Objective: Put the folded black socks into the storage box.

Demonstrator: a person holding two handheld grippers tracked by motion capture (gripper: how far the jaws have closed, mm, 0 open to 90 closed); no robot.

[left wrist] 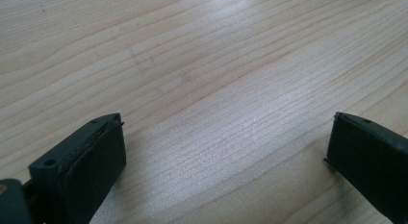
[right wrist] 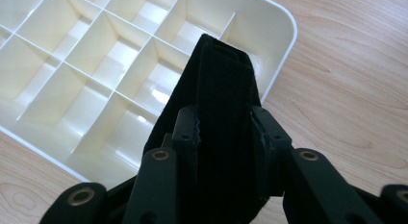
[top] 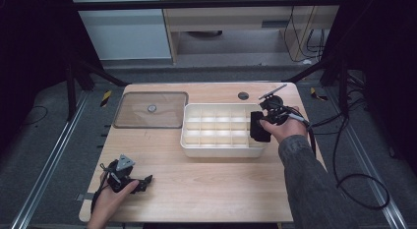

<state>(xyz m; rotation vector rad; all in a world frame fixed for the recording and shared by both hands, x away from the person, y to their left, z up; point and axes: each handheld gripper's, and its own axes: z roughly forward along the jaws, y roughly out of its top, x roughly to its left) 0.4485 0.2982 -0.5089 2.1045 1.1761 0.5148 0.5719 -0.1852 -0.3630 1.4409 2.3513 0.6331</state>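
- Right hand-held gripper (right wrist: 223, 137): jaws closed onto a black strap, one pad pressed against each flat side. In the high view it is held at the right end of the tray (top: 263, 126).
- Black strap (right wrist: 223, 84): a folded band of woven or hook-and-loop-like fabric, gripped near its lower part, with the free end standing up beyond the jaws. It is located above the end compartments of the tray, at the corner nearest the worktop edge; whether it touches the tray wall cannot be told.
- Handling, judged: the strap is taken to be light and soft, yet stiff enough when folded to stand upright. The rough weave should resist slipping. It is not regarded as fragile. Hold is best taken across the flat faces near the middle of the fold, as is done here; a grip at the tip would be expected to let it flop or unfold.
- Divided tray (right wrist: 284, 22): cream plastic, rigid, many small compartments, all seen empty.
- Clear lid (top: 150, 109): laid flat on the worktop just left of the tray.
- Left hand-held gripper (left wrist: 226, 147): jaws wide apart, nothing between them, rested low on the worktop (left wrist: 202, 65) near its front left corner, well apart from the tray.
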